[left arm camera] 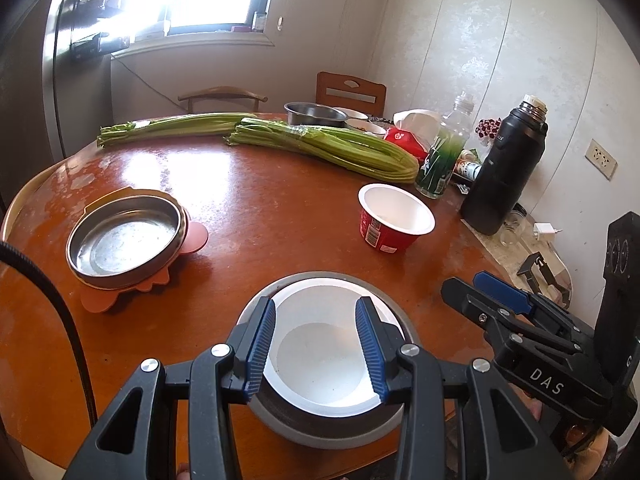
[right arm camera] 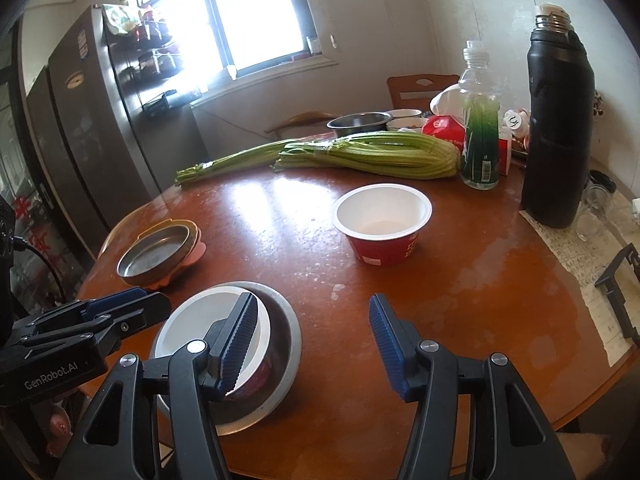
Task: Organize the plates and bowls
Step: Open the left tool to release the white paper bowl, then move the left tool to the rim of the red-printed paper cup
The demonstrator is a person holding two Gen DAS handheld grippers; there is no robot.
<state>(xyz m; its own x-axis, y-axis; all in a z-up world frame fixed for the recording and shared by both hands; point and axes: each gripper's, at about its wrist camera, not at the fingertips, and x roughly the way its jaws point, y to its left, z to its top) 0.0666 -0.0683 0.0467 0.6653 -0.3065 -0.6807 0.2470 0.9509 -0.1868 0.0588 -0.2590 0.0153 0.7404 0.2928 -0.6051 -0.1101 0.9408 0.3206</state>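
Left wrist view
- White bowl: upright, mouth up, nested inside the grey bowl at the near edge of the table. Both are round, so no long axis.
- Left gripper: fingers partly apart, hovering over the white bowl's mouth. The blue pads stand one over each side of the rim; whether they touch it I cannot tell. Nothing is clamped.
- Right gripper: seen from the side, right of the grey bowl, over bare table. Its gap cannot be read from here.
- Steel dish: upright on an orange mat, left of the grey bowl and well apart from it.
- Red cup: upright, white inside, beyond the grey bowl to the right.
- Hidden: the gripper covers the near sides of the white bowl's rim. The window glare washes out the far left.

Right wrist view
- White bowl: upright in the grey bowl, low and left; a red outer wall shows under its white rim.
- Right gripper: fingers apart with only table between them. Its left pad stands in front of the white bowl's right rim; the right pad is over bare wood. It holds nothing.
- Left gripper: reaches in from the left to the white bowl's left rim. Contact and gap are unclear.
- Red cup: upright, beyond the grey bowl, near the table's middle.
- Steel dish: beyond the grey bowl, to the left, near it.
- Celery: lies across the far side of the table.
- Cut off: the grey bowl's near rim hides behind the gripper.
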